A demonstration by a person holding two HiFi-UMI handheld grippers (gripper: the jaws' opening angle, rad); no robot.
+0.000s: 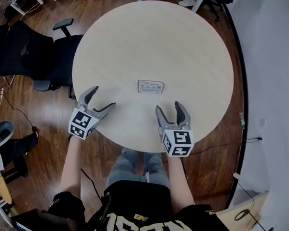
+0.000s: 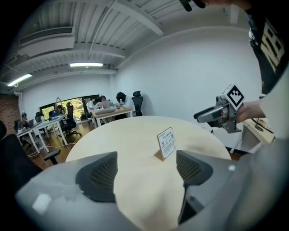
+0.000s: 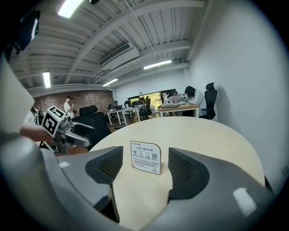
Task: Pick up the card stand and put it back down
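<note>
A small white card stand [image 1: 150, 87] stands upright on the round pale table [image 1: 186, 52], a little nearer me than its middle. My left gripper [image 1: 103, 96] hovers over the table's near left edge, jaws wide apart and empty, and it points toward the card stand [image 2: 166, 142], which stands well ahead of it. My right gripper [image 1: 168, 106] is just in front of the stand on the near right side. Its jaws are apart with nothing between them. In the right gripper view the card stand [image 3: 146, 156] shows its printed face just beyond the pads.
Black office chairs [image 1: 39, 54] stand left of the table. Cables run over the wooden floor [image 1: 33, 116]. A grey wall [image 1: 277, 71] curves close along the right. Desks with seated people [image 2: 104, 106] lie far off across the room.
</note>
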